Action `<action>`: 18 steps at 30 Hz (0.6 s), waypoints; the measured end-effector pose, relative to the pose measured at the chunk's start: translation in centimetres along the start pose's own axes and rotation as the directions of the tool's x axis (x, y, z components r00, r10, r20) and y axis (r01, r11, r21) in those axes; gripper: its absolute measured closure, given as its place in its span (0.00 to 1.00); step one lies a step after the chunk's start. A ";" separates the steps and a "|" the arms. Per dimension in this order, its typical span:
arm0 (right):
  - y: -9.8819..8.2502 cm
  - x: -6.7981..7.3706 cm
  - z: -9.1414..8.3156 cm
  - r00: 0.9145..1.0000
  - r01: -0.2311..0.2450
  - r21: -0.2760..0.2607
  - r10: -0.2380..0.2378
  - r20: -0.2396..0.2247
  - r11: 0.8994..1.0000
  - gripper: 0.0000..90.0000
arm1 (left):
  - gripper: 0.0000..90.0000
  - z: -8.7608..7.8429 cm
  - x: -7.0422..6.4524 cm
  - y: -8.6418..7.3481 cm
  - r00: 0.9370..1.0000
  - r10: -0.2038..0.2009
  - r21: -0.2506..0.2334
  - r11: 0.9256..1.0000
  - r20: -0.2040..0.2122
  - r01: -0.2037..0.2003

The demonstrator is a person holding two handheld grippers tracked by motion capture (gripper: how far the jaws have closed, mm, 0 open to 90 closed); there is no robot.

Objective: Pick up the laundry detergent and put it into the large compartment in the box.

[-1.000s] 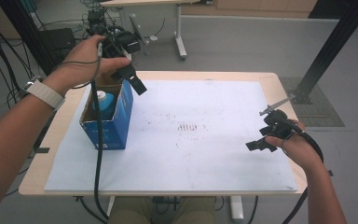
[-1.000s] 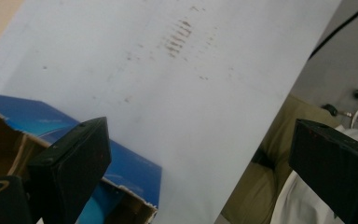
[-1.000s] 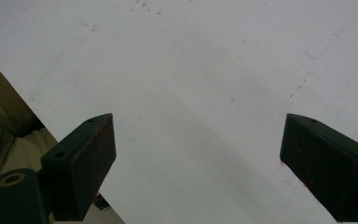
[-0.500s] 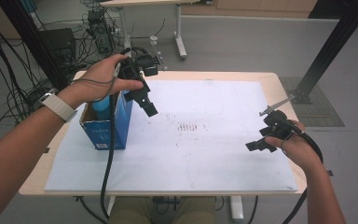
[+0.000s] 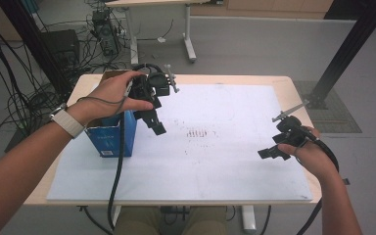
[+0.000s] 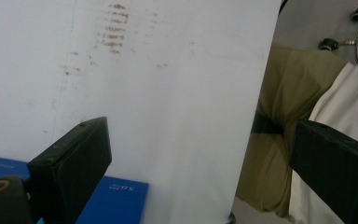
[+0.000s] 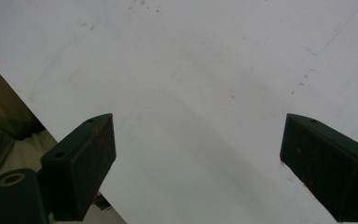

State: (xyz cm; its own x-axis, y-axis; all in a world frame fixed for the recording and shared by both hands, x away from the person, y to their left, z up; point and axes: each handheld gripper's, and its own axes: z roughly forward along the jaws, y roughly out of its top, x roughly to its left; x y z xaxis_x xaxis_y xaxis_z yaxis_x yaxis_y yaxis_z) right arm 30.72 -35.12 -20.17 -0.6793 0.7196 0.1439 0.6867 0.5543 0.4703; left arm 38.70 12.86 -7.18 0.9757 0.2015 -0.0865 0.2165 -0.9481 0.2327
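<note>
Right forearm comes in low from the bottom right, hand [image 5: 309,149] wrapped around the right tongs [image 5: 274,152] near the table's [image 5: 235,81] right edge, jaws pointing left and slightly toward the person. Right tongs wide open, nothing between the jaws; right gripper view has both black jaws spread over bare white sheet [image 7: 205,70], with a slice of the person's olive trousers [image 7: 0,121] at the left. Right tongs sit just above the sheet, can't tell if they touch it. Left forearm reaches diagonally in from the bottom left, smartwatch [image 5: 67,121] on the wrist, hand [image 5: 112,95] held up above the blue carton [image 5: 112,137], gripping the left tongs [image 5: 154,122] from above. Left tongs point down and toward the person, also wide open, empty, raised clear of the table just right of the carton's top. Left gripper view: jaws far apart over white sheet, carton's blue side [image 6: 116,198] beside the left jaw, not touching as far as I can see. Carton stands upright on the left part of the sheet, near the far-left corner, top open. Faint reddish-brown smudges [image 5: 199,133] mid-sheet between the two tongs. Cable [image 5: 117,171] hangs from the left tongs down over the near table edge. Beyond the table: grey floor, cable tangle, second table's legs [image 5: 188,29].
</note>
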 end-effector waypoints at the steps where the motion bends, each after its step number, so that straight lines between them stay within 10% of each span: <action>1: 0.0 0.0 0.0 1.000 0.000 -0.001 0.000 0.000 1.000 0.12 | 0.07 0.2 0.0 0.0 1.000 0.002 0.002 1.000 0.006 -0.002; 18: -0.1 0.2 0.2 1.000 -0.015 0.002 0.015 0.002 1.000 0.12 | 0.07 1.9 -0.7 0.4 0.998 0.061 0.028 0.998 -0.001 -0.061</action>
State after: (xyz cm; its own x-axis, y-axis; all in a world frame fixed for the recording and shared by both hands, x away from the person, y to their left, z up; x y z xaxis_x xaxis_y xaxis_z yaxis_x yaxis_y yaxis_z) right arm 30.63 -34.96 -20.34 -0.6685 0.7285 0.1493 0.6973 0.5443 0.4664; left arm 38.01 11.83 -8.88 0.9871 0.1433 -0.0712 0.1553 -0.9652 0.2105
